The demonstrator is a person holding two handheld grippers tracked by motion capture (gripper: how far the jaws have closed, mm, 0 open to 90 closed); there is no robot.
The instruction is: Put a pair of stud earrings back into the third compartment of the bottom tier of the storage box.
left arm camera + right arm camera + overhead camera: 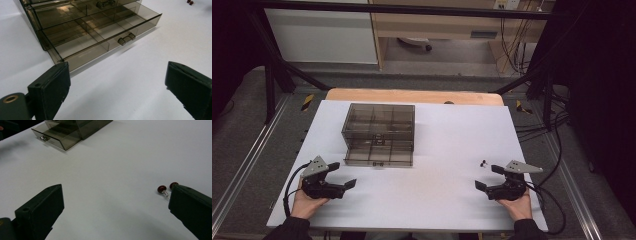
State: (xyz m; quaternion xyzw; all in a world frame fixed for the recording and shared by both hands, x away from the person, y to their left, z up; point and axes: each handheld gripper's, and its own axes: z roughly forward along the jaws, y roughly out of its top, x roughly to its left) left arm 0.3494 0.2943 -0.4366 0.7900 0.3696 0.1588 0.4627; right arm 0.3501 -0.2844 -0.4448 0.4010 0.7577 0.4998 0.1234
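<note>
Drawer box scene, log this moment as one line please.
drawer box: bottom drawer pulled out, looks empty | red earrings: on table by right gripper | left gripper: open, holding nothing | right gripper: open, holding nothing

Each hand holds its gripper low, left gripper (345,175) and right gripper (486,177), jaws spread wide.

A white rectangular tabletop (447,150) carries a smoky transparent plastic drawer box (379,132), its bottom drawer pulled out, and two small dark-red round-headed earrings (166,188) well apart from it.
</note>
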